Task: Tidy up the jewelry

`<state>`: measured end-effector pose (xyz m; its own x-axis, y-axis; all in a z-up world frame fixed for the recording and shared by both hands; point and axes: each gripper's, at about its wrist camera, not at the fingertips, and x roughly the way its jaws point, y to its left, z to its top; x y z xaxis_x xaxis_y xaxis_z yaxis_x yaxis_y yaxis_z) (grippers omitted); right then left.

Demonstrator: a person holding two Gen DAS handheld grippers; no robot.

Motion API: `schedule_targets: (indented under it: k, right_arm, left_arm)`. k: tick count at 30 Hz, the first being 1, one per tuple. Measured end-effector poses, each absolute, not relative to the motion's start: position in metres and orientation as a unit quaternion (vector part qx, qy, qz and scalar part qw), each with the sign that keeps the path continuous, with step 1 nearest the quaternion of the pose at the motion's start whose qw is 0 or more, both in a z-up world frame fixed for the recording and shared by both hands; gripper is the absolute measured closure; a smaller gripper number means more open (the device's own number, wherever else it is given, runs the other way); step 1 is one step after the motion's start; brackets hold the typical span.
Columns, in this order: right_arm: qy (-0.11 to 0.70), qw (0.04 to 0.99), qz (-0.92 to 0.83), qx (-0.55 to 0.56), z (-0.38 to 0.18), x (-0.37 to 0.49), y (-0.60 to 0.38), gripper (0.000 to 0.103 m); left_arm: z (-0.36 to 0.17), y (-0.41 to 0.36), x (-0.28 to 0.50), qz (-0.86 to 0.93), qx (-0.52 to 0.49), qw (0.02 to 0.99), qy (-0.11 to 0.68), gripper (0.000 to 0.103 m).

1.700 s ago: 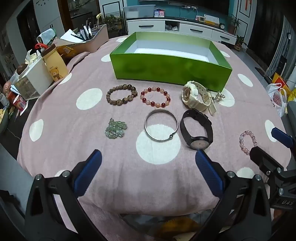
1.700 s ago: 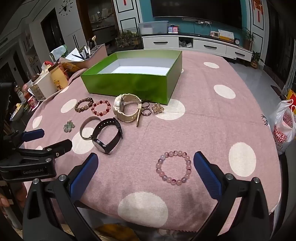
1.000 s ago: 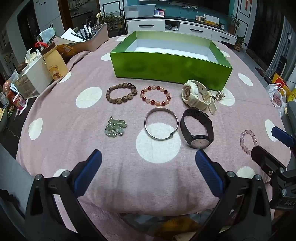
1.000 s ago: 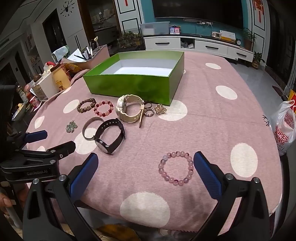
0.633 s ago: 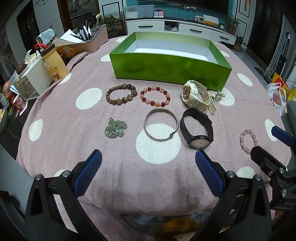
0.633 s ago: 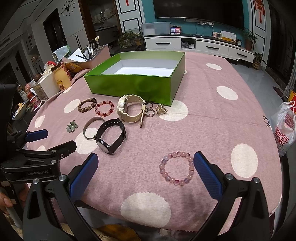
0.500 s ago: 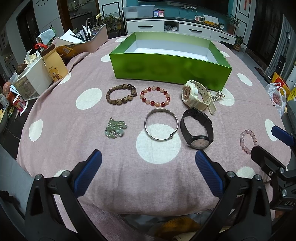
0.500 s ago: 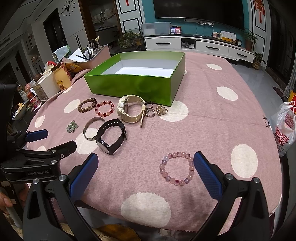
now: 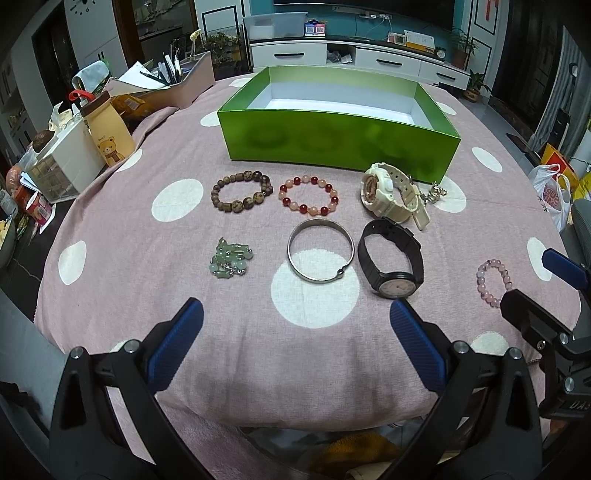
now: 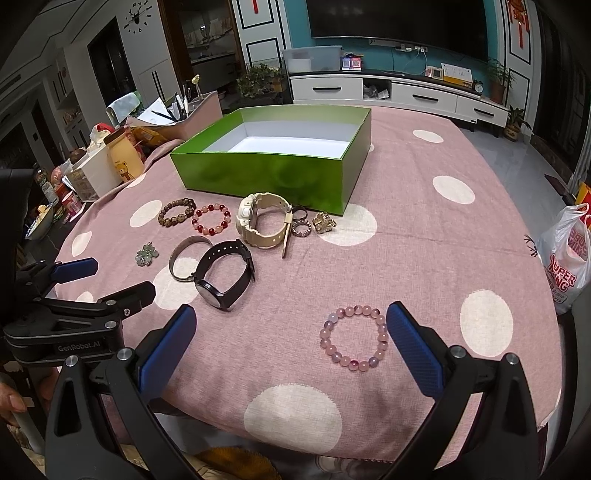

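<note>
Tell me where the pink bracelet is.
The pink bracelet lies alone on the tablecloth, just ahead of the open right gripper in its wrist view, near its right finger, well right of the black watch.

A home living room — a wall television (image 10: 399, 18) over a white media cabinet (image 10: 399, 96), potted plants (image 10: 258, 83), polka-dot tablecloth (image 10: 424, 229).

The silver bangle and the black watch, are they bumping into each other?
Cannot tell. In the left wrist view the silver bangle sits right against the black watch; in the right wrist view the watch overlaps it.
</note>
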<state>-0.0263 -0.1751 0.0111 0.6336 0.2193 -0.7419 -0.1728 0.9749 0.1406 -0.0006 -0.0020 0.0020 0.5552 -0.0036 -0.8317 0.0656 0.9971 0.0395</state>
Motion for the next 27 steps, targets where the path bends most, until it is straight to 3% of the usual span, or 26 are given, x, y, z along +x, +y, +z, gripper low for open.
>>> schedule_targets:
  k: [27]
  right_arm:
    - [0.411, 0.904, 0.112, 0.03, 0.014, -0.0278, -0.175, 0.001]
  left_arm:
    - [0.0028, -0.0028, -0.0019, -0.019, 0.032, 0.881, 0.471, 0.002]
